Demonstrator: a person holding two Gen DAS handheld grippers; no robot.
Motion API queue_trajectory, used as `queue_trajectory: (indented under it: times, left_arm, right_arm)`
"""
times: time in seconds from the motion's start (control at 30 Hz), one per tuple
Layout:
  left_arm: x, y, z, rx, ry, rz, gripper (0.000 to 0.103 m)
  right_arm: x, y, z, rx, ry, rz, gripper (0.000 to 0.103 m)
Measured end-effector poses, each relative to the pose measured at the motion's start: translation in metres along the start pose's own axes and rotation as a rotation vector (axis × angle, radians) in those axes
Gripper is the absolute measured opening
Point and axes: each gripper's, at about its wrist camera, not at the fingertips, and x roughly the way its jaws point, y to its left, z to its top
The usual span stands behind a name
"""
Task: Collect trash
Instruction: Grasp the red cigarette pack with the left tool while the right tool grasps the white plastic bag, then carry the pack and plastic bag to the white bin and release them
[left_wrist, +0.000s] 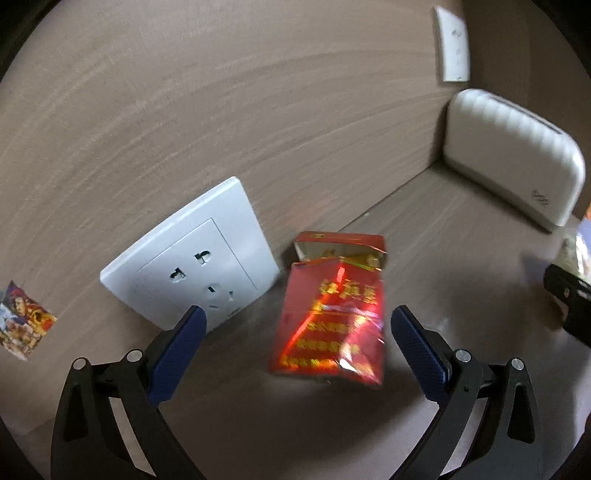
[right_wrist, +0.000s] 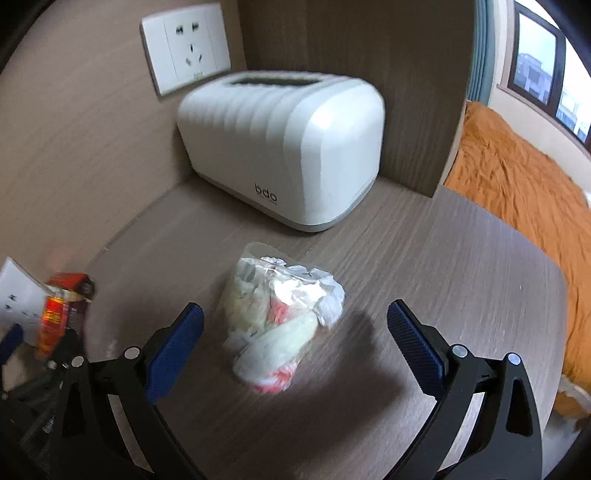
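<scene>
A crumpled red cigarette pack (left_wrist: 330, 314) with its lid flipped open lies on the wooden tabletop, just ahead of and between the open fingers of my left gripper (left_wrist: 295, 325). It also shows at the left edge of the right wrist view (right_wrist: 59, 306). A clear plastic bag stuffed with crumpled wrappers (right_wrist: 280, 317) lies on the table between and just ahead of the open fingers of my right gripper (right_wrist: 295, 321). Both grippers are empty.
A white tissue box (right_wrist: 284, 151) marked "bdo" stands in the back corner against the wooden wall. White wall sockets (left_wrist: 192, 258) (right_wrist: 184, 48) sit on the wall. A small picture sticker (left_wrist: 22, 321) is on the wall. An orange bedspread (right_wrist: 517, 192) lies beyond the table's right edge.
</scene>
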Motion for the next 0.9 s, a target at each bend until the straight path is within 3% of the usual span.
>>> queue_trajectory:
  times: [0.03, 0.13, 0.17, 0.23, 0.3, 0.37, 0.53, 0.63, 0.9]
  left_arm:
    - [0.003, 0.001, 0.001, -0.001, 0.006, -0.004, 0.098]
    - [0.013, 0.001, 0.004, 0.0, 0.024, -0.029, 0.094]
    - [0.016, 0.001, 0.004, 0.002, 0.036, -0.05, 0.084]
    - [0.018, 0.001, 0.007, -0.008, 0.034, -0.082, 0.075]
    - [0.017, 0.001, 0.008, -0.004, 0.039, -0.113, 0.06]
    - [0.015, -0.001, 0.007, 0.008, 0.039, -0.124, 0.055]
    - [0.007, 0.003, -0.002, 0.019, 0.037, -0.158, 0.053]
    - [-0.003, 0.012, -0.011, -0.015, 0.04, -0.223, 0.053]
    - [-0.059, 0.018, -0.033, -0.054, 0.027, -0.328, 0.053]
  right_arm:
    - [0.002, 0.001, -0.001, -0.005, 0.003, -0.001, 0.098]
    - [0.006, 0.005, -0.003, -0.029, 0.008, 0.003, 0.078]
    - [0.006, 0.005, -0.004, -0.039, 0.007, 0.001, 0.071]
    - [0.004, 0.008, -0.007, -0.065, -0.003, 0.01, 0.062]
    - [0.002, 0.007, -0.006, -0.066, 0.005, 0.038, 0.059]
    - [-0.004, 0.006, -0.01, -0.068, 0.0, 0.053, 0.059]
    - [-0.027, 0.001, -0.018, -0.079, -0.032, 0.084, 0.059]
    - [-0.048, -0.006, -0.024, -0.082, -0.051, 0.097, 0.059]
    - [-0.098, -0.041, -0.044, -0.064, -0.091, 0.098, 0.059]
